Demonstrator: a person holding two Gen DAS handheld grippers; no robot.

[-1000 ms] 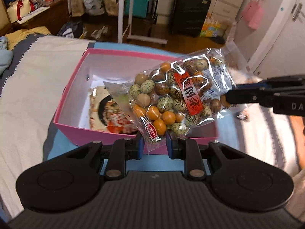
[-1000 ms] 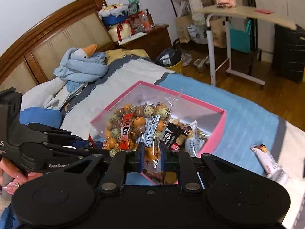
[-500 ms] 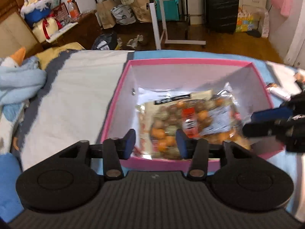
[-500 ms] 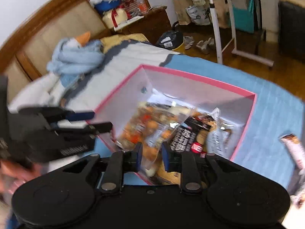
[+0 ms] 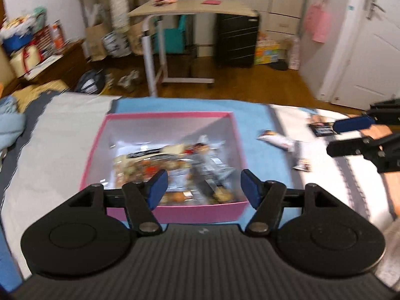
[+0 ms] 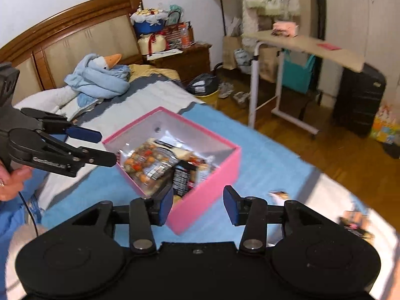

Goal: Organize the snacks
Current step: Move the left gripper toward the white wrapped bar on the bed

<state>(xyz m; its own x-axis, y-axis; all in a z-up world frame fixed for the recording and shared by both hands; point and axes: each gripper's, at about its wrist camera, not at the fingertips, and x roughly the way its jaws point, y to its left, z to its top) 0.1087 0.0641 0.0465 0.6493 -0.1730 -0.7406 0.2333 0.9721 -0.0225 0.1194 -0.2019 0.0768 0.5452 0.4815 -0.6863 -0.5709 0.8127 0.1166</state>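
Observation:
A pink box [image 5: 120, 125] [image 6: 207, 182] sits on the bed's blue cover. Inside it lies a clear bag of speckled, orange and brown candies [image 5: 140, 167] [image 6: 145, 160] among other snack packets [image 6: 185, 172]. My left gripper [image 5: 202, 187] hangs above the box's near wall, its jaws opening with nothing between the pads. My right gripper [image 6: 198, 206] hovers over the box's near corner, jaws also opening and holding nothing. Each gripper shows at the edge of the other's view: the right one [image 5: 350, 135], the left one [image 6: 97, 145].
Loose snack packets [image 5: 282, 141] [image 5: 321, 128] [image 6: 278, 195] [image 6: 355, 223] lie on the bed right of the box. A blue blanket with a toy goose [image 6: 100, 75] lies near the headboard. A rolling side table [image 5: 190, 10] and a black suitcase [image 5: 236, 40] stand on the wooden floor.
Both grippers held the candy bag above the box; they let it go, it dropped into the box, and both pulled back and up with their jaws spreading.

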